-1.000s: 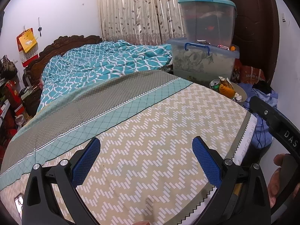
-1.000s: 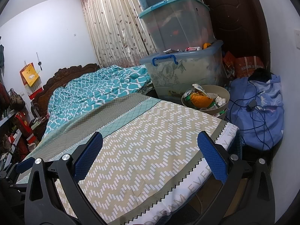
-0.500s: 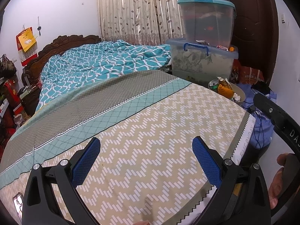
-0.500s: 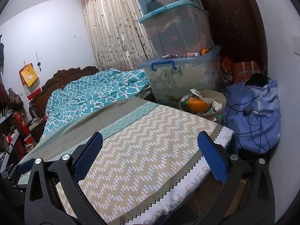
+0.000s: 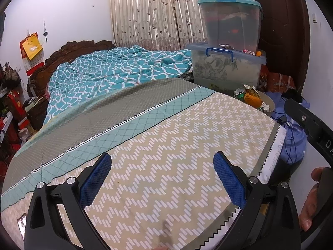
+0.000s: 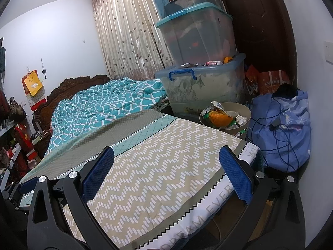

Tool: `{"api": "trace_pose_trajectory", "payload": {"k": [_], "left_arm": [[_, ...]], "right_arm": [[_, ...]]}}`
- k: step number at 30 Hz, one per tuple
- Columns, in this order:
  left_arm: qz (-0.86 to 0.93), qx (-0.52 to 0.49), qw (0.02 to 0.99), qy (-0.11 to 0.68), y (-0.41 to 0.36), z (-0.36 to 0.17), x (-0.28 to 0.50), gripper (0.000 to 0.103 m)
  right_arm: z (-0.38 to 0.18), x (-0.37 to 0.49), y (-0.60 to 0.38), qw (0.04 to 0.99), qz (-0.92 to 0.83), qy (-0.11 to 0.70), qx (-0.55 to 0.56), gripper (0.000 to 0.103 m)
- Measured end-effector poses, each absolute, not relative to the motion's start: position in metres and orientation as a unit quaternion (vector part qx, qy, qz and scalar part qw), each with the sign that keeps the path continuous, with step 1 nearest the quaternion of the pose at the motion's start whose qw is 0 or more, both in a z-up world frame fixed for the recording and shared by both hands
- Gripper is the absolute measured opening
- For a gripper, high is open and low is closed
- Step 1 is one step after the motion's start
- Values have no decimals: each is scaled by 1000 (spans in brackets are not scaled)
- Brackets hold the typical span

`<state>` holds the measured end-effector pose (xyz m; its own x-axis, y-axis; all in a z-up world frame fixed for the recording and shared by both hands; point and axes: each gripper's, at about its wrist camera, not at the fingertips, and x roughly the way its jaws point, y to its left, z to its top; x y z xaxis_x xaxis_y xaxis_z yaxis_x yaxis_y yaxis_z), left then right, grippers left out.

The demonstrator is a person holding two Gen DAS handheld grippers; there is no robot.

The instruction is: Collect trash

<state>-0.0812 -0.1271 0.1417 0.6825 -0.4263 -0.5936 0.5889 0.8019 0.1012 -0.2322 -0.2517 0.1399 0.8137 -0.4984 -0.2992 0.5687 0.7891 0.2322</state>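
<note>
Trash (image 6: 220, 118) heaped in bin (image 6: 245, 112) past far corner of bed (image 6: 166, 166), beside bottom tub (image 6: 204, 89); can, orange wrapper and crumpled paper piled above the rim. Left gripper (image 5: 162, 179) wide apart over the bed, empty. Right gripper (image 6: 166, 175) likewise wide, empty, near the foot edge. Both well apart from the bin.

Likely trouble, judged from the layout:
- Overfull heap: a clumsy pinch on one piece probably tips the can or paper over the rim onto the floor.
- Soft wrapper: apt to slip from the pads unless gripped deep.
- Blue cable (image 6: 278, 129) draped over bundle (image 6: 291, 125) right beside the bin: easy to snag on a reach from that side.
- Tight gap between bin, tub and bed corner: little room for wide jaws; a knock against the stacked tubs possible.
- Loose scraps on the bottom tub's lid (image 6: 210, 63): easy to overlook, or to push off behind.
- No trash visible on the bed.
</note>
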Motion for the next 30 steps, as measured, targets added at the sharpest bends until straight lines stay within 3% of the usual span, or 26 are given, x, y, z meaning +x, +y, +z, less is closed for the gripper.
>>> {"api": "trace_pose_trajectory", "payload": {"k": [30], "left_arm": [[-267, 157, 910, 277, -130, 137, -84, 95]], "right_arm": [[140, -235, -255, 940, -283, 110, 158, 100]]}}
